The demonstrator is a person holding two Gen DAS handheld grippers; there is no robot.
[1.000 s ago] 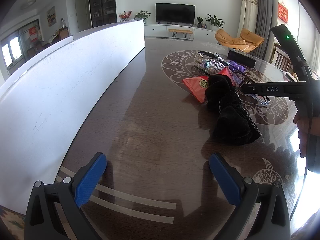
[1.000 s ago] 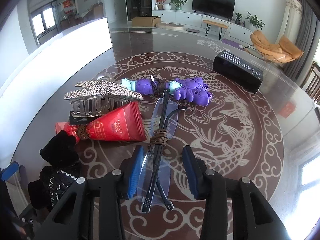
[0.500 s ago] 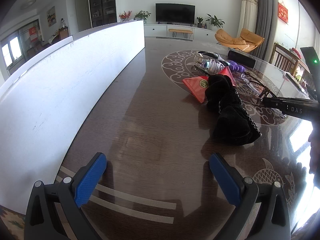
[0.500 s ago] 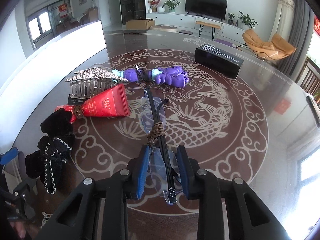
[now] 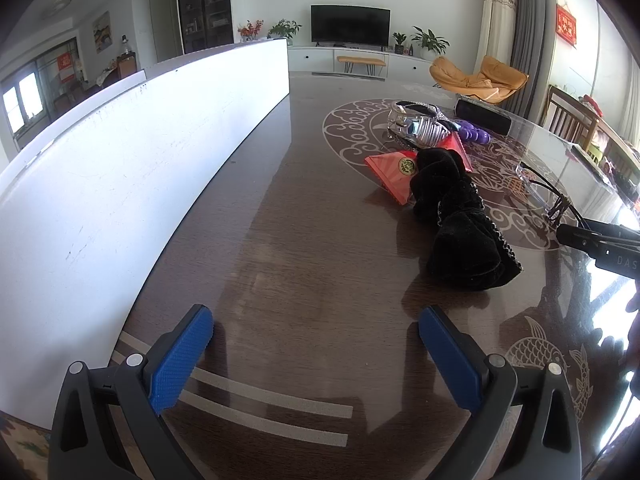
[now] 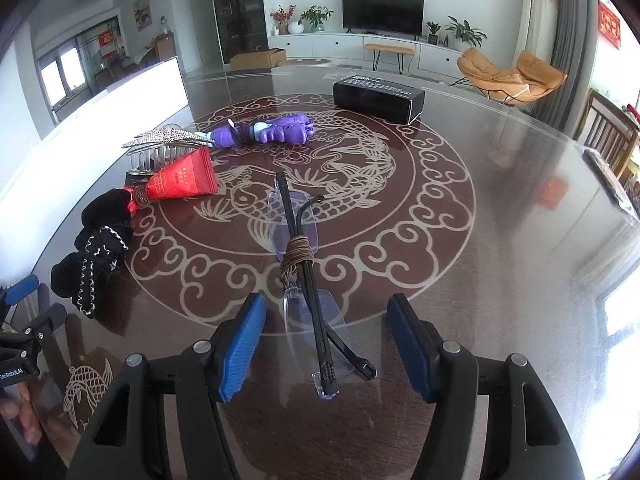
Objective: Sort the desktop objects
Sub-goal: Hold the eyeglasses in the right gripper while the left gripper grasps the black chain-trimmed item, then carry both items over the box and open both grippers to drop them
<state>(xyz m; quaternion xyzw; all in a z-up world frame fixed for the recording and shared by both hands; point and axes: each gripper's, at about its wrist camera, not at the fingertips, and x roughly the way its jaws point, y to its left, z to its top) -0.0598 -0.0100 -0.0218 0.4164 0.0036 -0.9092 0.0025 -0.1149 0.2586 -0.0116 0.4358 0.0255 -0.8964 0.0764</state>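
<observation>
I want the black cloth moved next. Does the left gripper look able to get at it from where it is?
Probably yes. The left gripper is open and empty, and only bare table lies between it and the black cloth, ahead to its right.

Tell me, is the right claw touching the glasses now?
Apart. In the right wrist view the opening right claw shows table on both sides of the glasses.

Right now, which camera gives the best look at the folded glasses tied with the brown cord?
The right wrist view. The folded glasses lie on the table between the opening right tool, untouched by its pads, lenses, temples and cord all clear. The left wrist view shows them only small and distorted at its right edge.
</observation>
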